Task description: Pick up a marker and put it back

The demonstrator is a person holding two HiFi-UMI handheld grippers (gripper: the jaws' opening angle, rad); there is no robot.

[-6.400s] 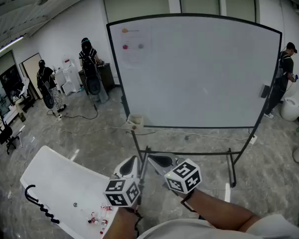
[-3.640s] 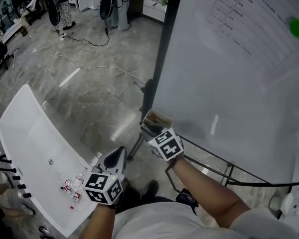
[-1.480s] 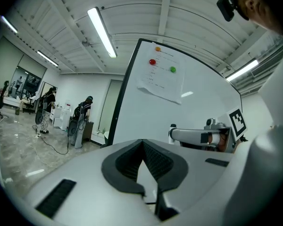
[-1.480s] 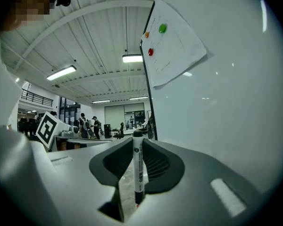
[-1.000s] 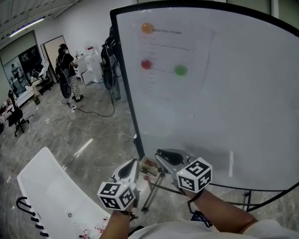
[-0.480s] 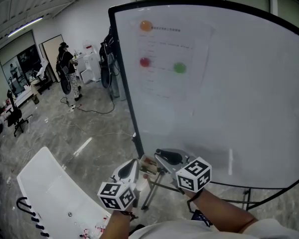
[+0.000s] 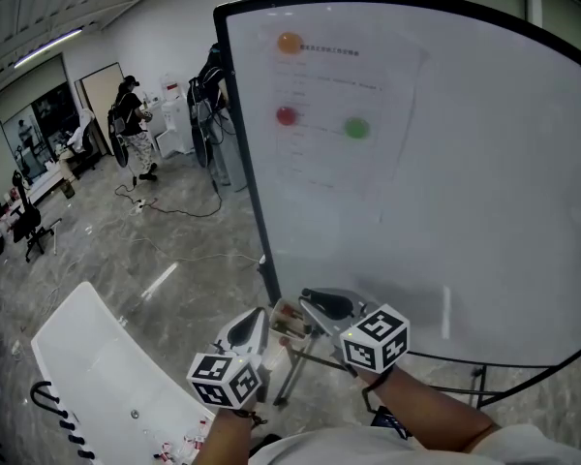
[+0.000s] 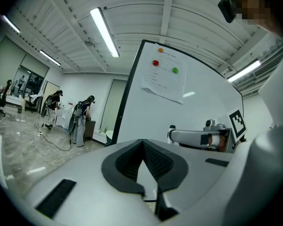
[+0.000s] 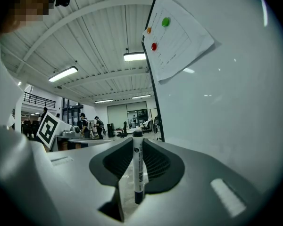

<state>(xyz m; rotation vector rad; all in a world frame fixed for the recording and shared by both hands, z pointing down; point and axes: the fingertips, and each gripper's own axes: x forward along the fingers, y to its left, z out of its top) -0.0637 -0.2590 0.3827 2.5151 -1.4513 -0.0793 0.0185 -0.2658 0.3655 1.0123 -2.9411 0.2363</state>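
The right tongs [image 9: 136,144] are clamped on the marker [image 9: 138,168], which stands upright between the pads, close beside the whiteboard [image 9: 226,102]. The left tongs [image 8: 142,147] are closed and hold nothing. The marker is judged light, rigid and smooth-barrelled, so it may pivot or slip in a narrow grip. Take hold at mid-barrel, across the label, as it is gripped here. The small tray [image 7: 289,320] at the board's lower corner lies just ahead of both tongs.
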